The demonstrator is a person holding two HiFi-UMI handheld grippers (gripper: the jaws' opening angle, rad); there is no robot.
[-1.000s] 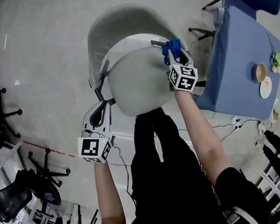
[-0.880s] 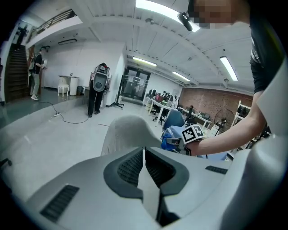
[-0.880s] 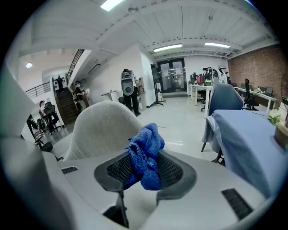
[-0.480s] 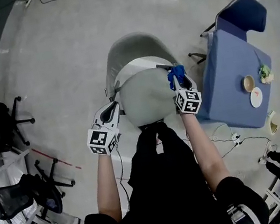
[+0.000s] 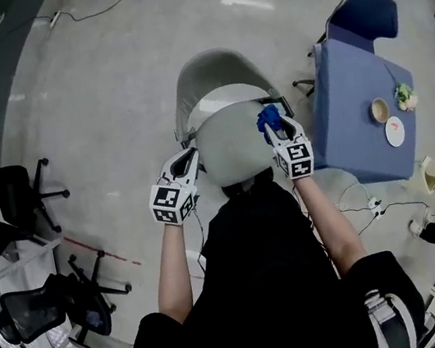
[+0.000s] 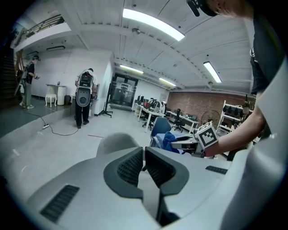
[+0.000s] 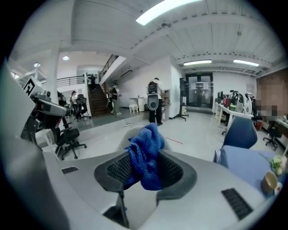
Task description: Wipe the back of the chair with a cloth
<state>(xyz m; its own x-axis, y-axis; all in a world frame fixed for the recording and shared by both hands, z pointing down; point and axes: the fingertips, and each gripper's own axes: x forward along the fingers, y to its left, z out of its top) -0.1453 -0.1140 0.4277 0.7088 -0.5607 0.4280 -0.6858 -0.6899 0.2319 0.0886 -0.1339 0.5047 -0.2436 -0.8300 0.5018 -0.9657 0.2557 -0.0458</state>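
Observation:
The grey chair stands right in front of me, and I look down on its rounded back [image 5: 234,148]. My right gripper [image 5: 275,124] is shut on a blue cloth [image 5: 266,115] and holds it at the back's upper right edge. In the right gripper view the cloth [image 7: 145,161] bunches between the jaws and spills upward. My left gripper [image 5: 188,162] lies at the back's left edge. In the left gripper view its jaws [image 6: 144,159] are closed together with nothing between them, and the grey chair [image 6: 118,143] shows beyond.
A blue-covered table [image 5: 355,128] with a cup and plates stands close on the right, with a blue chair [image 5: 364,14] behind it. Black office chairs [image 5: 16,192] and shelving stand at the left. Cables [image 5: 373,204] lie on the floor by the table.
My left gripper has come up and in from the lower left to the chair back's left edge. The right gripper with the cloth has shifted slightly inward onto the back.

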